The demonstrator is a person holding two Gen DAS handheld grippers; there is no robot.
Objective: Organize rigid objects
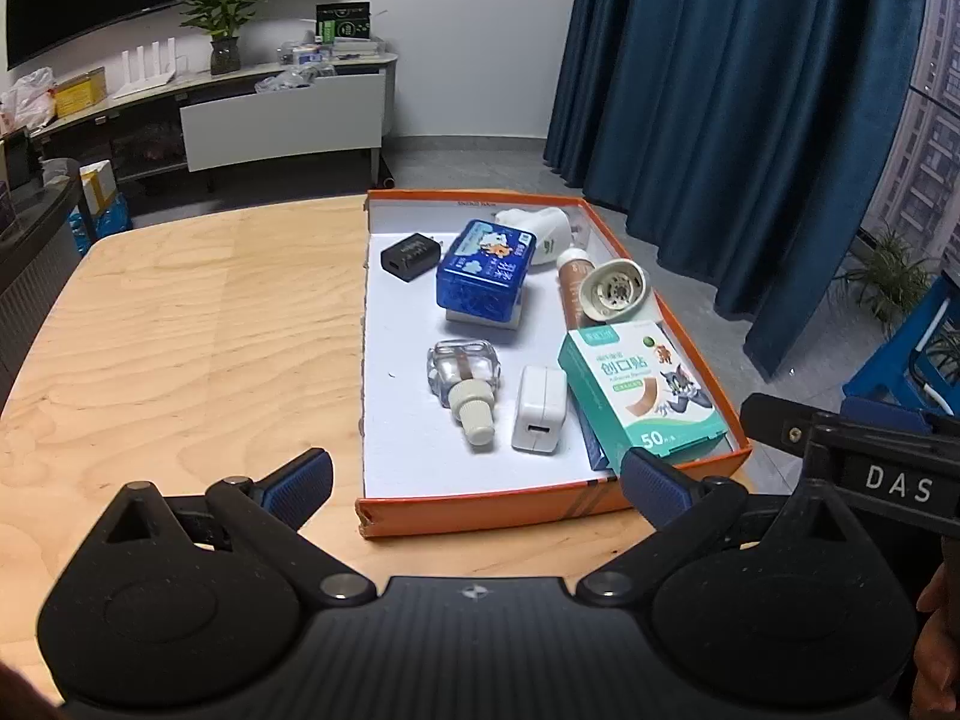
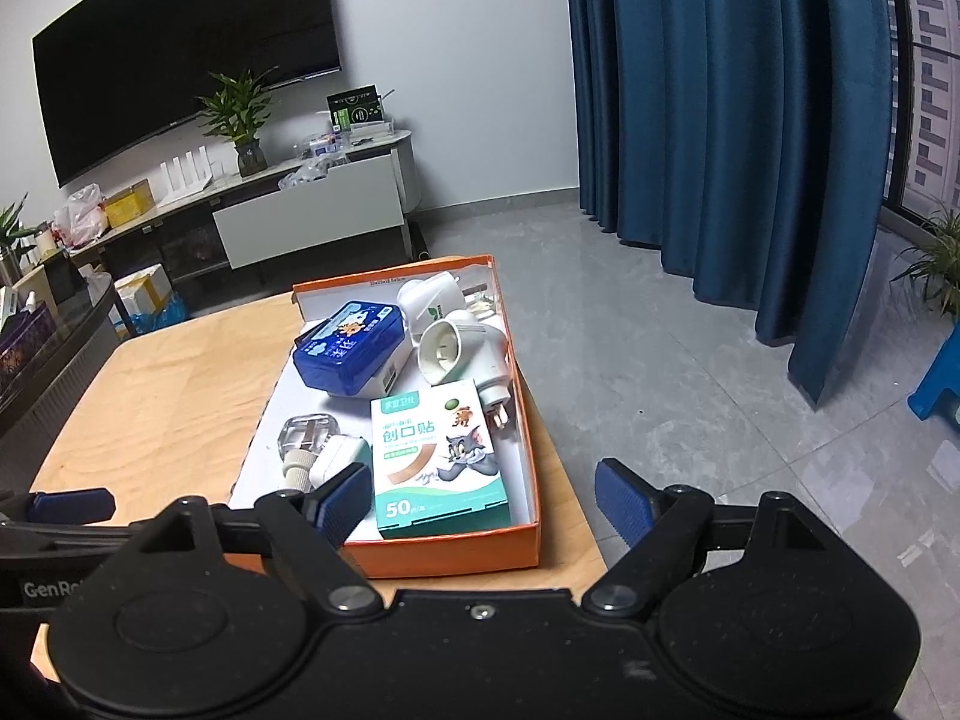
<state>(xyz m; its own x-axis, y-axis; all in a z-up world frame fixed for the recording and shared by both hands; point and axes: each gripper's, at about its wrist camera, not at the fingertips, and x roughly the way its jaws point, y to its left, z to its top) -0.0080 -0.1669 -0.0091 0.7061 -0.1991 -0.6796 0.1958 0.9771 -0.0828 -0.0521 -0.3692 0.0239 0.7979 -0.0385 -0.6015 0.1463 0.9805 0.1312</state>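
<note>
An orange box (image 1: 474, 507) (image 2: 444, 558) with a white floor sits on the wooden table and holds several items. Inside lie a blue case (image 1: 483, 270) (image 2: 351, 351), a green plaster box (image 1: 645, 393) (image 2: 435, 456), a clear bottle with a beige cap (image 1: 465, 378) (image 2: 303, 441), a white charger (image 1: 539, 408), a black charger (image 1: 411, 255), a brown tube (image 1: 570, 294) and white plug-in devices (image 1: 615, 291) (image 2: 459, 345). My left gripper (image 1: 477, 483) stands open in front of the box's near wall. My right gripper (image 2: 480, 501) hangs open over the box's near right corner, with nothing held.
The wooden table (image 1: 180, 330) spreads left of the box. Blue curtains (image 1: 750, 90) and a grey floor (image 2: 690, 360) lie to the right. A TV cabinet (image 1: 240, 114) with a plant stands at the back. The right gripper's body (image 1: 870, 456) shows at the left view's right edge.
</note>
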